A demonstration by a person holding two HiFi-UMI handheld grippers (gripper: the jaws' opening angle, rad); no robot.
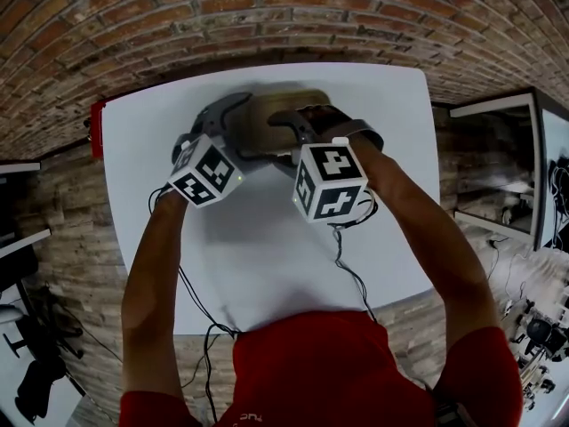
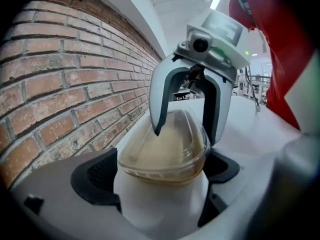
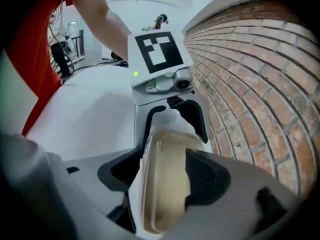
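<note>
Pinched a clear lidded tub (image 2: 162, 144) between the closed-in fingers of the left gripper (image 2: 159, 176) at nine o'clock and the right gripper (image 3: 160, 176) at three, near the twelve-o'clock edge of the white table (image 1: 267, 256), brick wall (image 1: 267, 16) beyond; seemed light, thin-walled, slippery, easily crushed, best taken at the stiff rim.

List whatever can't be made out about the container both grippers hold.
- The container: in the head view, mostly covered by the left gripper and right gripper.
- Its underside: hidden by each gripper's own body in both gripper views, so whether it rests on the table is unclear.
- Its tan contents: unidentifiable through the cloudy lid in the left gripper view.
</note>
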